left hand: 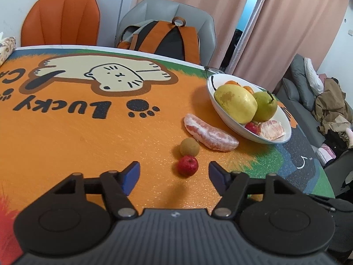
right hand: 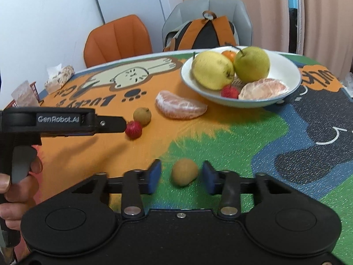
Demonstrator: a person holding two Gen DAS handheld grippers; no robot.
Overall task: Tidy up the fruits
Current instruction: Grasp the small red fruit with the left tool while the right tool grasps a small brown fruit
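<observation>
A small red fruit (left hand: 187, 165) lies on the cat-print table mat between the blue pads of my left gripper (left hand: 174, 173), which stands open around it without touching. Just past it are a brown longan (left hand: 189, 146) and a peeled pomelo segment (left hand: 209, 134). My right gripper (right hand: 182, 173) straddles a second longan (right hand: 184, 174) on the green patch, with a narrow gap at each pad. The white bowl (right hand: 286, 75) holds two pears, a mandarin, a red fruit and a pomelo segment. From the side, the left gripper (right hand: 123, 125) reaches the red fruit (right hand: 133, 129).
An orange chair (left hand: 61, 19) and a grey chair with a backpack (left hand: 167, 37) stand behind the table. A tissue pack (right hand: 59, 77) and a clear cup (right hand: 24, 93) sit at the far left edge. A sofa with clothes (left hand: 326, 110) is to the right.
</observation>
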